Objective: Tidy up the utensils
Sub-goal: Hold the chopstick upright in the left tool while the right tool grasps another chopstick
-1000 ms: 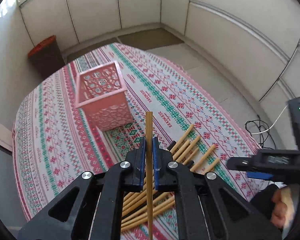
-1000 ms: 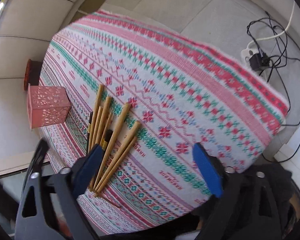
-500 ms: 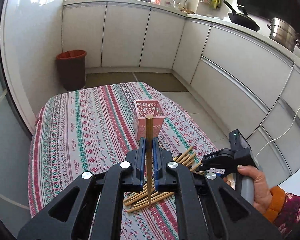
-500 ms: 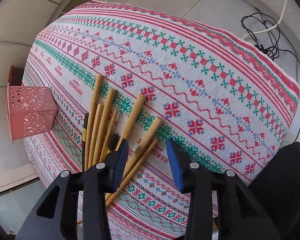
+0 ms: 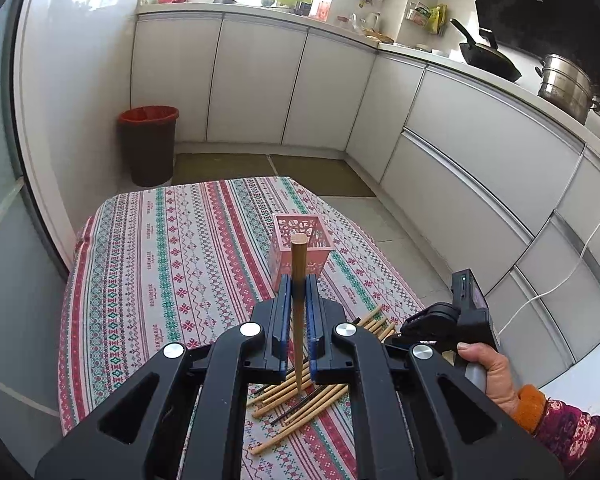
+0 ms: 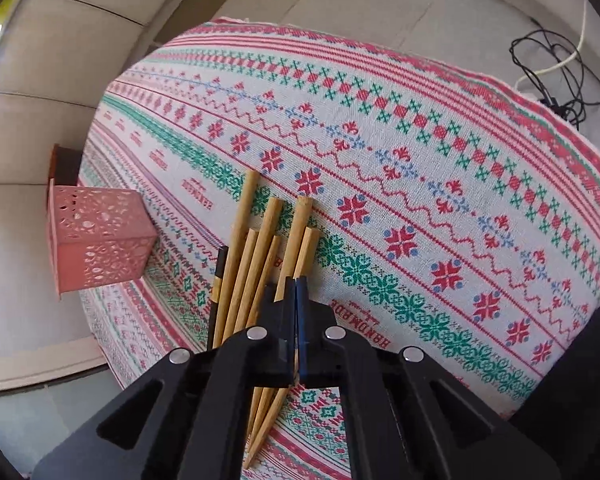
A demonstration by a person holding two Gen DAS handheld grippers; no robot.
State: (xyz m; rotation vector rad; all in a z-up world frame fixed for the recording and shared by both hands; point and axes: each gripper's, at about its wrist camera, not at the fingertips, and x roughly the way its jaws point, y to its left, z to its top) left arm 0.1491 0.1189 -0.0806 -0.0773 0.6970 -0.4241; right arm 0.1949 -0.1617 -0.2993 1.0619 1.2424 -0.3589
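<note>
One wooden chopstick [image 5: 299, 280] stands upright, pinched between the pressed-together pads of the left gripper [image 5: 299, 292], above the table and just short of the pink holder [image 5: 301, 240]. No utensils show inside the holder. The rest of the chopsticks [image 6: 268, 248] lie in a loose pile near the holder. The right gripper [image 6: 295, 292] is pressed shut over that pile; whether it has pinched one, I cannot tell. Most sorting appears left to do.
</note>
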